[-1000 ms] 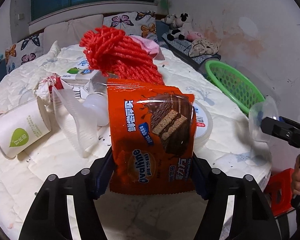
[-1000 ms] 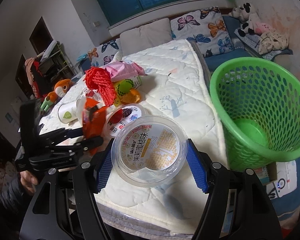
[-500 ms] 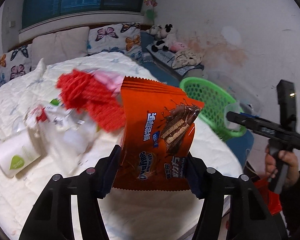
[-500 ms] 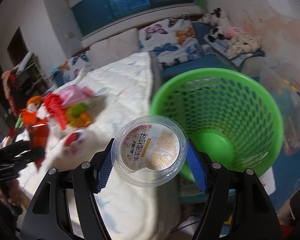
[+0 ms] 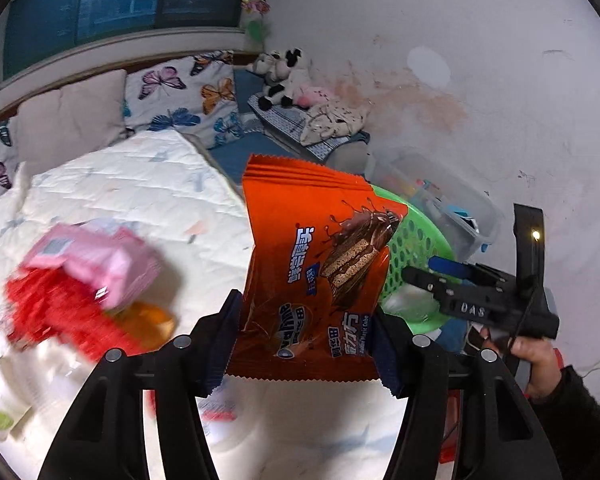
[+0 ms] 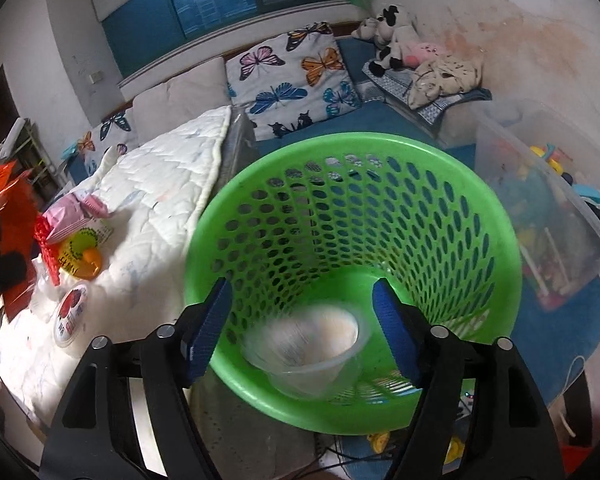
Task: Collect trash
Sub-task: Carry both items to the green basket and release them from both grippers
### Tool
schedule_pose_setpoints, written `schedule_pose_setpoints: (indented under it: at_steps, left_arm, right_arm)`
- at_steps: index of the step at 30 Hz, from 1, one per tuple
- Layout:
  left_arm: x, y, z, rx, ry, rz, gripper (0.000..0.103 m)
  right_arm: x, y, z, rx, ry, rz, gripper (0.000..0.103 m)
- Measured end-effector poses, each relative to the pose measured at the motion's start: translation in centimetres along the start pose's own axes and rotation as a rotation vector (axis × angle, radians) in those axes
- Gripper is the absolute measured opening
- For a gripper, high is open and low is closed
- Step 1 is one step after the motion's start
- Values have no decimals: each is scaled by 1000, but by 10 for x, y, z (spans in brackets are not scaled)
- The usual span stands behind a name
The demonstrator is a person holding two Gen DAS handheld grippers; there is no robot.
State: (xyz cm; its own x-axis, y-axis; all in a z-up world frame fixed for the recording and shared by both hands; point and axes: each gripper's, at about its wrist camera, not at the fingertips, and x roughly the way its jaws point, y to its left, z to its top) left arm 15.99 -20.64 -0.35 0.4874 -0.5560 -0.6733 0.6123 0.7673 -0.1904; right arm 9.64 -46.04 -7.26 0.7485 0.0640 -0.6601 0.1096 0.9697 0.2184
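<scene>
An orange snack wrapper (image 5: 316, 280) is standing upright, pinched at both side edges. A clear plastic cup (image 6: 312, 352) — blurred, tilted, its mouth facing up — is lying inside the green mesh basket (image 6: 480, 216), which is sitting just beside the bed.

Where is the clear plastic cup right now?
In the right wrist view the clear plastic cup is inside the green basket, blurred, low between the open right gripper fingers and touching neither; the jaws have just been opening.
</scene>
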Motion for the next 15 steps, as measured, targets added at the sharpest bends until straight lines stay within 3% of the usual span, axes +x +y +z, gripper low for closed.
schedule_pose_setpoints:
  at_steps: [12, 15]
  left_arm:
    - [80, -42, 31, 45, 98, -58, 58]
    - [98, -54, 33, 55, 129, -57, 63]
  right_arm:
    - [-27, -25, -22, 44, -25, 5, 78]
    - [-34, -27, -29, 51, -27, 5, 79]
